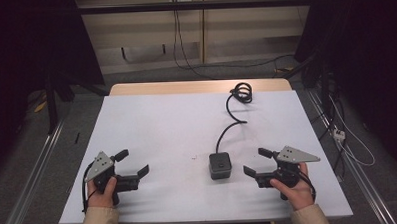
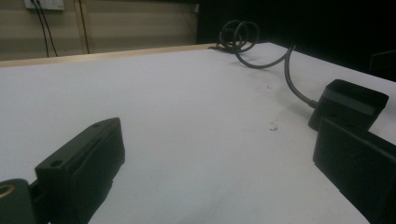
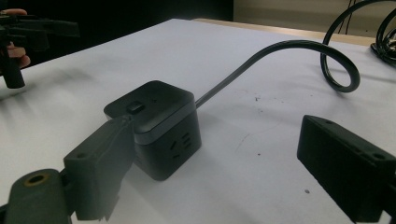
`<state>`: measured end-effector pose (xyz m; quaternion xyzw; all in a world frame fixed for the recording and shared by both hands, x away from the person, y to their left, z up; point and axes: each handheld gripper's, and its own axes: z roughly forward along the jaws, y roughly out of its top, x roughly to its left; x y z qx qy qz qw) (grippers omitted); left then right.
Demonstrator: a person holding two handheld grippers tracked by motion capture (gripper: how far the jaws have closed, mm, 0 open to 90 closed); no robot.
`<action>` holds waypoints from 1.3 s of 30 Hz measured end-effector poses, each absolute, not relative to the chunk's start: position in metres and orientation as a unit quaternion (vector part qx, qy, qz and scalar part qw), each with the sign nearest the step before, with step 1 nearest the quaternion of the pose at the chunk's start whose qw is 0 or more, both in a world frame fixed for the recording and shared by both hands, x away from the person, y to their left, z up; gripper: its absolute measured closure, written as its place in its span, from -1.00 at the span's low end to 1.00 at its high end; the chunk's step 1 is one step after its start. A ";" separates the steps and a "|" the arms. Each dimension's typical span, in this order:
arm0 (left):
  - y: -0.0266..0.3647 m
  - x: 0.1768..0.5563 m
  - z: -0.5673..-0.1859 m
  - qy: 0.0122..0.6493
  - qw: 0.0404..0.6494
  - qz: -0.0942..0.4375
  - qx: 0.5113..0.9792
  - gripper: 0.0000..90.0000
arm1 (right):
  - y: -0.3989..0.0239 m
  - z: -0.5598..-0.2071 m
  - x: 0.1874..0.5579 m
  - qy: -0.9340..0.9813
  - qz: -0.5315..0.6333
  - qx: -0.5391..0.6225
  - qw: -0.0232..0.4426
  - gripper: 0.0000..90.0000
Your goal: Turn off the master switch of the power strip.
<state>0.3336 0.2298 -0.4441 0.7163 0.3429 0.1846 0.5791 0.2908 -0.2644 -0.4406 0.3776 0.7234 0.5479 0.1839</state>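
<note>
The power cube (image 1: 220,166) sits on the counter (image 1: 157,128) between the two claws, just beside the right claw (image 1: 259,162) and well apart from the left claw (image 1: 133,164) (both wide apart). Its cord (image 1: 230,122) runs away beyond them to a coil (image 1: 242,93) at the far edge.

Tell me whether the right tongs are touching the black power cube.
Apart. In the high view, white table shows between the right tongs and the power cube; the jaws stand open, with the cube off to their side.

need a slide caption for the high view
Two open grippers, left and right, flank a black socket cube on a white table.
</note>
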 end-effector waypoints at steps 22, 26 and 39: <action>0.230 0.334 -0.444 0.343 0.579 0.186 0.716 -0.96 | -0.272 -0.443 0.288 0.725 0.541 0.382 0.188 -0.75; 0.230 0.334 -0.444 0.343 0.579 0.186 0.716 -0.96 | -0.273 -0.443 0.288 0.725 0.541 0.383 0.188 -0.75; 0.230 0.334 -0.444 0.343 0.578 0.186 0.717 -0.96 | -0.282 -0.445 0.285 0.726 0.536 0.385 0.193 -0.77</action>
